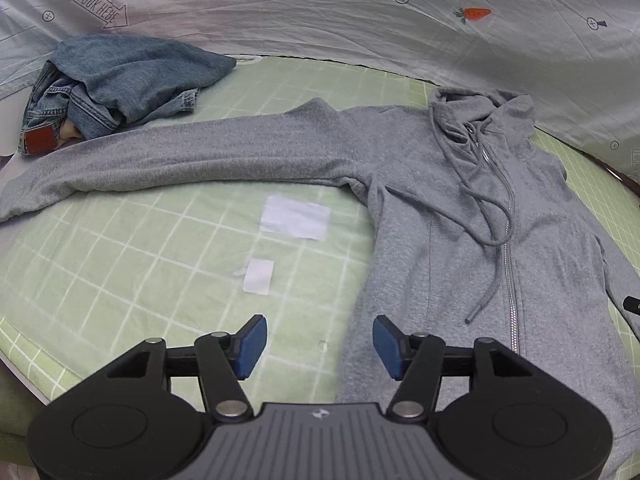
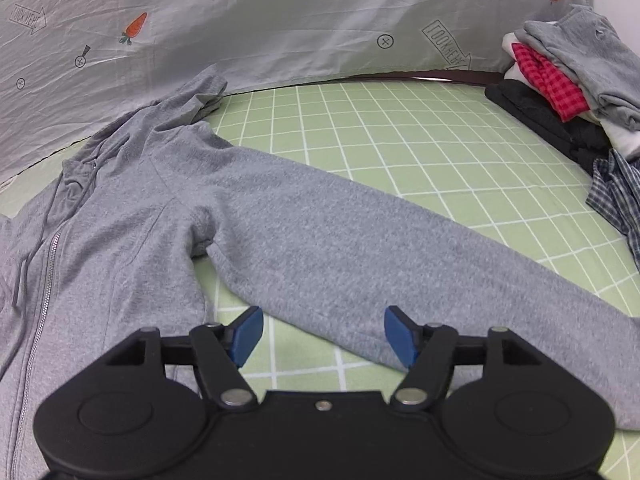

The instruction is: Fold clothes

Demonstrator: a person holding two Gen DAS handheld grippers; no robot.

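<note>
- The grey hoodie (image 1: 460,208) lies flat, zipped, on the green checked mat (image 1: 120,260), hood toward the mat's far edge, both sleeves spread out.
- The left gripper (image 1: 319,347) is released, holding nothing, above the hoodie's side edge.
- The right gripper (image 2: 323,336) is released above the sleeve (image 2: 360,256), not pinching it.

- A staged clothes-folding setup, not clearly a home.
- Green grid sheet (image 2: 400,152) covers the surface.
- Printed cloth backdrop (image 2: 280,20) behind.
- Clothes pile (image 2: 568,92) nearby.

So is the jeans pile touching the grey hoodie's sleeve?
Touching: in the left wrist view the jeans lie against the upper edge of the hoodie sleeve.
</note>
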